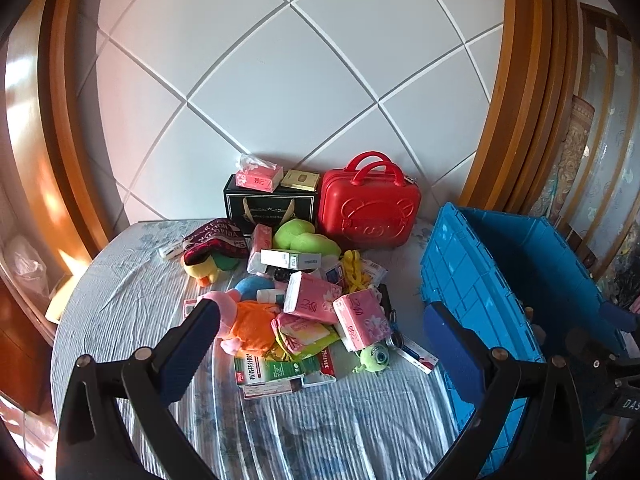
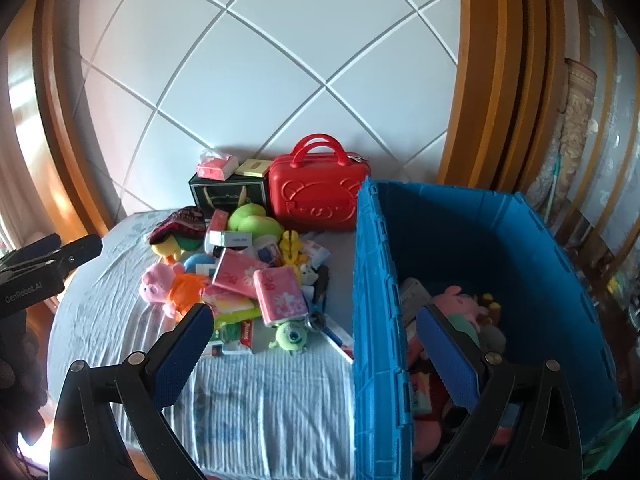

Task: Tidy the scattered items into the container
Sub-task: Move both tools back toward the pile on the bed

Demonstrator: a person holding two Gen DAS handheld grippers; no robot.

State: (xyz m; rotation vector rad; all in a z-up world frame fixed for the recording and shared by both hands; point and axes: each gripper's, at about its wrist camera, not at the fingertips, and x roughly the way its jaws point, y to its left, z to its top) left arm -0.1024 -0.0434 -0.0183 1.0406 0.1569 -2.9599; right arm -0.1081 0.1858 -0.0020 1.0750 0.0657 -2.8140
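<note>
A heap of small items lies on the striped bedsheet: pink tissue packs [image 1: 362, 320] [image 2: 280, 294], a pink pig plush in orange [image 1: 244, 320] [image 2: 168, 286], a green one-eyed monster toy [image 1: 374, 358] [image 2: 290, 336], medicine boxes [image 1: 272, 372] and a green plush [image 1: 304, 238]. The blue crate [image 1: 472, 280] [image 2: 376, 280] stands to the right and holds several toys, among them a pink pig plush [image 2: 460, 300]. My left gripper [image 1: 320, 340] is open and empty, above the heap's near side. My right gripper [image 2: 316, 344] is open and empty, straddling the crate's left wall.
A red bear-embossed case [image 1: 370, 208] [image 2: 316, 196] and a black gift bag [image 1: 268, 204] [image 2: 224, 194] with small boxes on top stand at the padded white headboard. Wooden frames rise on both sides. The left gripper's body [image 2: 36, 268] shows at the right view's left edge.
</note>
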